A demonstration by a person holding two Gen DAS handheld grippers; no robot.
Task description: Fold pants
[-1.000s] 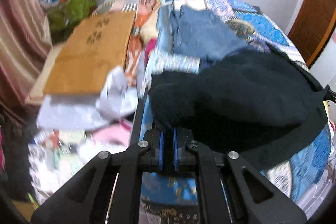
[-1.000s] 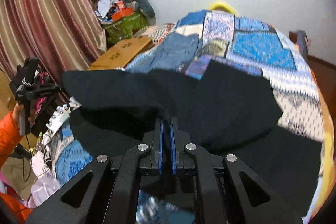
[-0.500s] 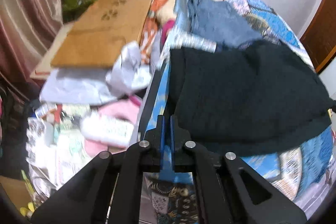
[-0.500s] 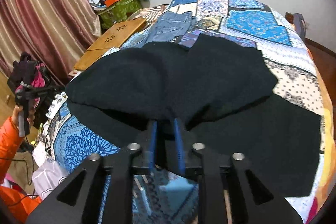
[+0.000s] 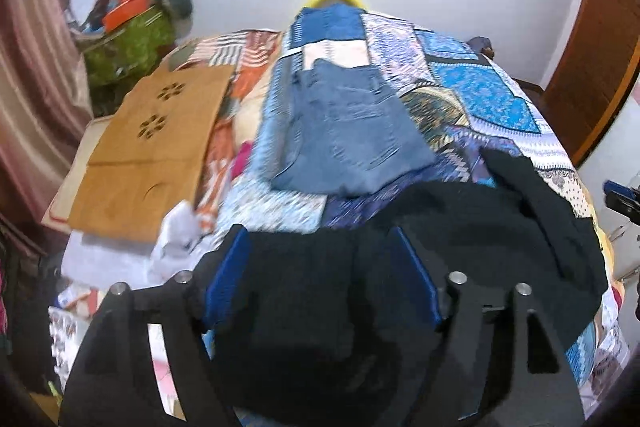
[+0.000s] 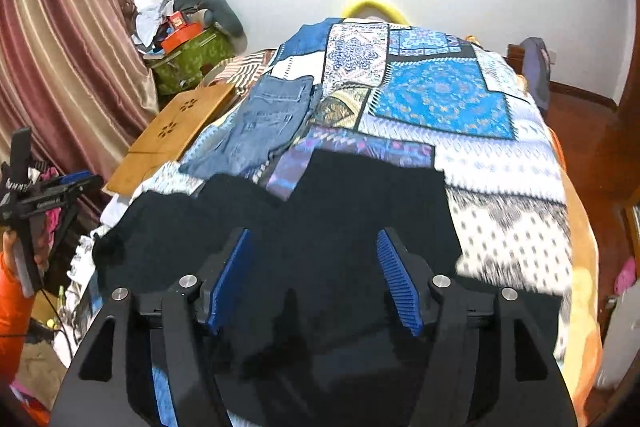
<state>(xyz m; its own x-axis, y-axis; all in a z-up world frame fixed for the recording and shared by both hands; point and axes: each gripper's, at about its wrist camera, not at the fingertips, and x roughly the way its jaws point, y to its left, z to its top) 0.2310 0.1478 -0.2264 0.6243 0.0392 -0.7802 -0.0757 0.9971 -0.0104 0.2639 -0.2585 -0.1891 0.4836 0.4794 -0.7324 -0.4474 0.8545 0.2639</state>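
1. The black pants lie spread on the near part of the bed, right below and ahead of both grippers. Their long axis appears to run left to right across the bed's near edge, with one panel reaching farther onto the quilt at the right.
2. The left gripper stands wide; its jaws have just been opening, black cloth lies beneath the gap and the pads do not press on it. It hovers over the pants' left end, close to the bed's left edge.
3. The right gripper likewise stands wide, jaws just opened, nothing pinched. It sits over the middle of the pants, so it is the nearer one for the right-hand panel.
4. Folded blue jeans lie farther up the bed, just beyond the black cloth's far edge; a fold pushed far would meet them.
5. Open quilt lies to the far right. The left side drops off to clutter and a cardboard sheet, leaving little room there.
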